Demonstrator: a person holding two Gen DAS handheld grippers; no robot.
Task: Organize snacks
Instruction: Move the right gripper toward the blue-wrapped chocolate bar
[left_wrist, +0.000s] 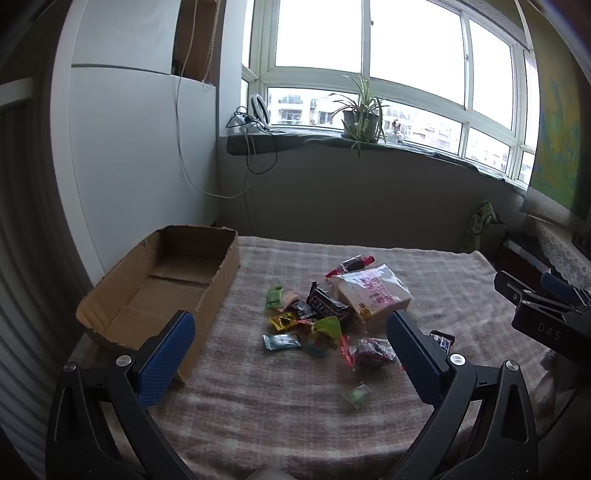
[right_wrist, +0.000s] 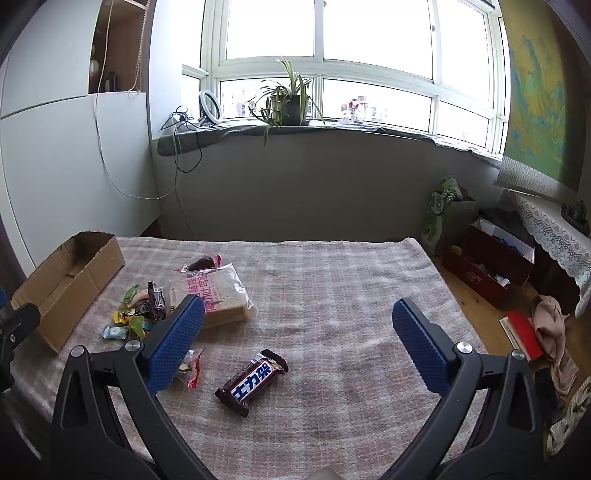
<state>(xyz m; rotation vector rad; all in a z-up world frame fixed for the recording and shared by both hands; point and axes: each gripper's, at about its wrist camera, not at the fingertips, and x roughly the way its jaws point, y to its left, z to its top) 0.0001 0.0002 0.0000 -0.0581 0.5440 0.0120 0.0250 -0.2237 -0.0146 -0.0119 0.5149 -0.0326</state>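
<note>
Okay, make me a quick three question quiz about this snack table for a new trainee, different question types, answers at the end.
1. True or false: the cardboard box already holds several snacks.
2. Multiple choice: the chocolate bar lying alone in the right wrist view is nearest to: A) the right tongs, B) the cardboard box, C) the potted plant.
3. Fill in: the biggest item in the snack pile is a clear bag of sliced ____.

Key: 1 false, the box shows only bare cardboard inside. 2 A, it lies on the blanket between the open fingers, untouched. 3 bread.
</note>
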